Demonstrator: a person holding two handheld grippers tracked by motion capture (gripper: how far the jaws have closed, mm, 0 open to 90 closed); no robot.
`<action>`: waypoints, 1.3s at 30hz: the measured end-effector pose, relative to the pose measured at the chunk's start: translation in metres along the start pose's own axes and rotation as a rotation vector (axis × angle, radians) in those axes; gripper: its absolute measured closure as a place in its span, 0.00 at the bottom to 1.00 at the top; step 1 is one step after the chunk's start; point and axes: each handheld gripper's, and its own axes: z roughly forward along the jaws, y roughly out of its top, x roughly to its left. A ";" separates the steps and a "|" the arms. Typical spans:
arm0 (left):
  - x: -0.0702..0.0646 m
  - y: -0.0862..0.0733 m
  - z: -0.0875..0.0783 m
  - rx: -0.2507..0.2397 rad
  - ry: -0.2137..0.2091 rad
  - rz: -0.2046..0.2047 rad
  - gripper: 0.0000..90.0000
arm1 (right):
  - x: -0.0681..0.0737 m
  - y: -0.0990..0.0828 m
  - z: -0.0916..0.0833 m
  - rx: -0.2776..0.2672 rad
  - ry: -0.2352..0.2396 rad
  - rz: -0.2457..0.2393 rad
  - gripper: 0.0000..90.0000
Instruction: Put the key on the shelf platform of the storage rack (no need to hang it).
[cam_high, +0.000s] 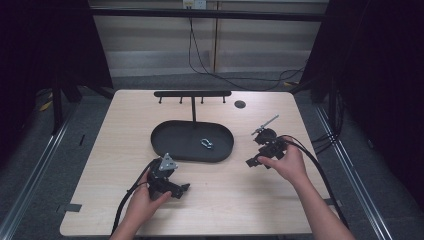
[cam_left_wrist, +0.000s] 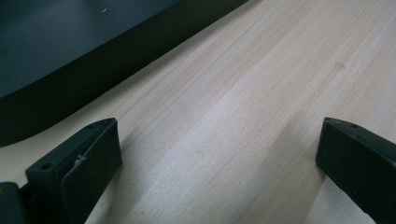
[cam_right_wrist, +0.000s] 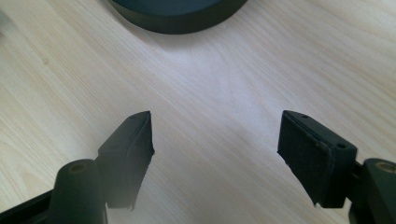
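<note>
Here both tongs are seen with nothing between their jaws, which stand wide apart over bare wood. The left tongs (cam_high: 184, 189) are held low on the bench (cam_high: 240, 200), just in front of the near rim of the dark oval tray (cam_high: 170, 137); in the left gripper view that tray (cam_left_wrist: 70, 60) lies just ahead of the jaws, to their left. The right tongs (cam_high: 251, 162) are held beside the right end of the tray, and in the right gripper view its rounded edge (cam_right_wrist: 177, 21) is seen ahead of the released jaws. The small metal shackle (cam_high: 207, 144) lies inside the tray, between the two tongs and nearer to the right ones. The step in hand is judged to be the approach, with no grasp made yet. For the next move, the right tongs probably must be carried over the tray rim, lowered around the shackle and then closed; above the tray a rack with pegs (cam_high: 192, 94) stands, possibly the place for hanging.
</note>
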 end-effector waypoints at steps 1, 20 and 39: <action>0.000 0.000 0.000 0.000 0.000 0.002 0.00 | -0.001 -0.001 0.000 -0.004 0.000 -0.004 0.29; 0.000 0.000 0.000 0.000 0.000 0.000 0.00 | -0.013 -0.035 -0.002 -0.047 0.003 0.041 0.29; 0.000 0.000 0.000 0.001 0.000 0.001 0.00 | -0.022 -0.063 0.001 -0.072 -0.003 0.081 0.29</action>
